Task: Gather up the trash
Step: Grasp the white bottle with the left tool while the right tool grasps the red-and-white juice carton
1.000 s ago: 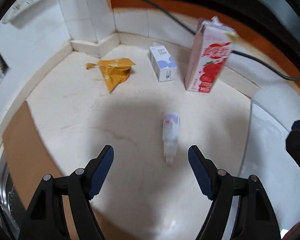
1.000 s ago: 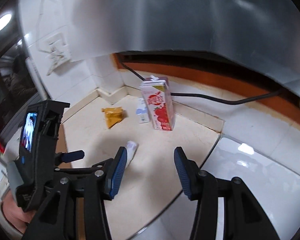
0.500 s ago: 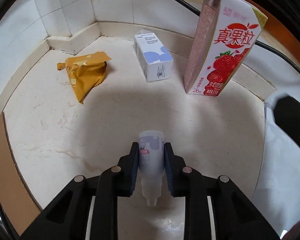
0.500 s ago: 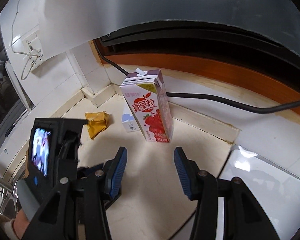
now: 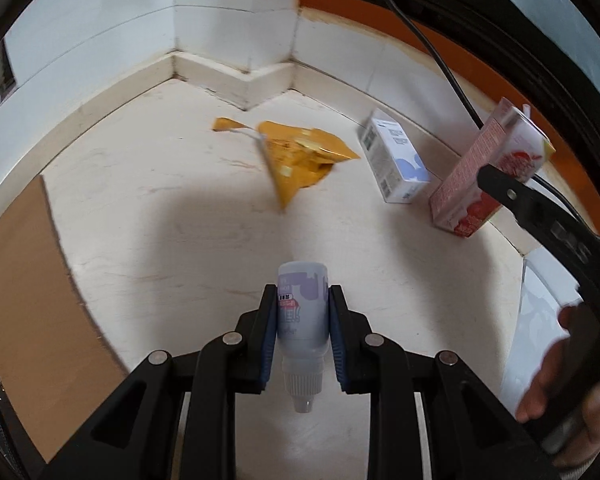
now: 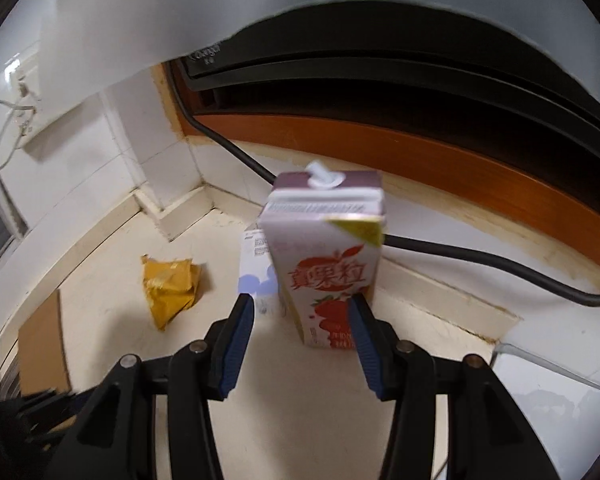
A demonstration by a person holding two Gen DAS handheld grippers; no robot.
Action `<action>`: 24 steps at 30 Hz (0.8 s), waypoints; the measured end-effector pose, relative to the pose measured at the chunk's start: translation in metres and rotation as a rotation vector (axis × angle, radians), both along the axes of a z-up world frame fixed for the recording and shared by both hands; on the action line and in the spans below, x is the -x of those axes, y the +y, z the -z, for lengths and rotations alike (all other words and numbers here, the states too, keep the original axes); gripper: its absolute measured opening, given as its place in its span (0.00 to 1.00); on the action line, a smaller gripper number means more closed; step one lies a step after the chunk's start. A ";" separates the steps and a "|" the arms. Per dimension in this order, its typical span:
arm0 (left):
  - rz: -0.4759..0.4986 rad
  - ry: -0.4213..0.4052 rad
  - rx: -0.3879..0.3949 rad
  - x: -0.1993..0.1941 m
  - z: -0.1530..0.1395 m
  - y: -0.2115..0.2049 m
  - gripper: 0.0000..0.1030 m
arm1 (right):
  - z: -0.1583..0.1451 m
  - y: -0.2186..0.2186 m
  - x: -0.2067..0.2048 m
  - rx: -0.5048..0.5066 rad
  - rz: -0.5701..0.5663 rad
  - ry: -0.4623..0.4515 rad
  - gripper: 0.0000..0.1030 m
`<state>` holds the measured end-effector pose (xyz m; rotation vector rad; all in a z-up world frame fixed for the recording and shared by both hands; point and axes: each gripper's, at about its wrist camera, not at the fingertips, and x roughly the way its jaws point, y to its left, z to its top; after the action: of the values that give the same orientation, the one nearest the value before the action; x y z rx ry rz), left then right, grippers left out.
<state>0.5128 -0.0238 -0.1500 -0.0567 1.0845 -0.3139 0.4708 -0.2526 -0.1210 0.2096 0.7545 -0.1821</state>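
Observation:
My left gripper [image 5: 302, 300] is shut on a small white bottle [image 5: 302, 312] with a purple label, its cap pointing back at the camera, held over the cream counter [image 5: 159, 240]. Beyond lie a crumpled yellow wrapper [image 5: 300, 156], a small white-and-blue carton [image 5: 396, 160] and a strawberry milk carton [image 5: 480, 184]. In the right wrist view my right gripper [image 6: 300, 304] stands open just short of the upright strawberry milk carton [image 6: 328, 264]. Its fingertips [image 6: 245, 308] sit level with the carton's lower part. Nothing shows the pads pressing on it.
A black cable [image 6: 460, 256] runs along the back ledge behind the cartons. A brown cardboard sheet [image 5: 27, 280] lies at the counter's left edge. Tiled walls [image 5: 227, 12] close the corner. A person's hand [image 5: 560, 380] holds the right gripper at the right of the left wrist view.
My left gripper closed on the small bottle and has carried it leftward, facing the corner now. My right gripper moved forward up to the strawberry carton with its jaws unchanged.

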 end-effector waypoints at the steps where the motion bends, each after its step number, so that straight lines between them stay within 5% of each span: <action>1: -0.002 0.001 0.002 0.001 -0.001 0.003 0.21 | 0.001 0.001 -0.003 0.004 0.006 0.002 0.48; 12: 0.001 0.010 0.031 0.009 -0.007 0.019 0.22 | 0.014 -0.014 -0.010 -0.100 0.118 0.028 0.48; 24: 0.042 0.008 0.024 0.009 -0.002 0.017 0.22 | 0.022 -0.019 -0.029 0.010 0.130 0.043 0.58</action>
<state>0.5035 -0.0069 -0.1475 -0.0565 1.0916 -0.3646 0.4993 -0.2719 -0.1427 0.2462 0.7829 -0.3147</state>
